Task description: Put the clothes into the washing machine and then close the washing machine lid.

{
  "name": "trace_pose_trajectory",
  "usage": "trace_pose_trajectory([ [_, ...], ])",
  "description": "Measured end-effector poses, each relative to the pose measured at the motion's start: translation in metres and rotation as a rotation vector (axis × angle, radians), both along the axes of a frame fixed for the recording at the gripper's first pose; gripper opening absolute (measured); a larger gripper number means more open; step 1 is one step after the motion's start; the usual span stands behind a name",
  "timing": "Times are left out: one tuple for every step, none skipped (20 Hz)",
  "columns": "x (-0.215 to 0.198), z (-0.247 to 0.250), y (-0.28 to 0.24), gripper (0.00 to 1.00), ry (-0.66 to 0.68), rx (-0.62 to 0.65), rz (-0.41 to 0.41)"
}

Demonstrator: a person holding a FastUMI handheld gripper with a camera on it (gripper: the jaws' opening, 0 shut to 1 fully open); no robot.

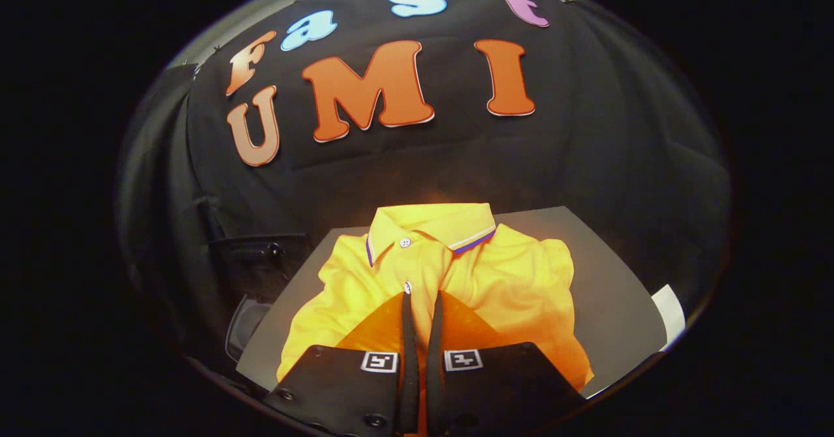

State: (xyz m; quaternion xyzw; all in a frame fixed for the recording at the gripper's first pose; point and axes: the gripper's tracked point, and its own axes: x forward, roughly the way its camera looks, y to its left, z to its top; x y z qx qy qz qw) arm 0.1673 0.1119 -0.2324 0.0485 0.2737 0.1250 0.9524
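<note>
Lying folded on the grey board (606,281), the yellow polo shirt (515,281) sits under and just ahead of the gripper (421,296), whose fingers nearly meet, pinching its button placket. Soft, light cloth; a bunched fold should hold best.

Booth with black cloth wall and a grey tabletop under warm light

A black cloth wall (586,150) closes the back and sides of the booth, hanging in soft folds. In front of it stands a flat grey tabletop (606,281), its far edge close to the cloth. A warm orange glow falls on the cloth just above that edge. A white sheet (671,313) lies at the table's right corner.
</note>
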Motion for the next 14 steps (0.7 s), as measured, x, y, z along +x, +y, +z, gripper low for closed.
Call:
trace_pose_trajectory([
  [0.001,0.008,0.001,0.13,-0.039,0.036,-0.005],
  [-0.002,0.015,0.001,0.12,-0.071,0.072,-0.011],
  [-0.006,0.022,0.003,0.12,-0.095,0.096,-0.012],
  [-0.009,0.03,0.003,0.12,-0.122,0.107,-0.014],
  [-0.011,0.04,0.004,0.12,-0.147,0.11,-0.015],
  [-0.019,0.048,0.004,0.12,-0.161,0.116,-0.013],
  [-0.023,0.054,0.007,0.12,-0.166,0.134,-0.015],
  [-0.029,0.06,0.013,0.12,-0.173,0.161,-0.018],
  [-0.033,0.068,0.02,0.12,-0.182,0.186,-0.021],
  [-0.036,0.072,0.028,0.12,-0.193,0.198,-0.03],
  [-0.038,0.075,0.033,0.12,-0.204,0.192,-0.039],
  [-0.04,0.081,0.038,0.12,-0.22,0.185,-0.052],
  [-0.042,0.088,0.044,0.12,-0.235,0.186,-0.063],
  [-0.045,0.095,0.053,0.12,-0.25,0.196,-0.073],
])
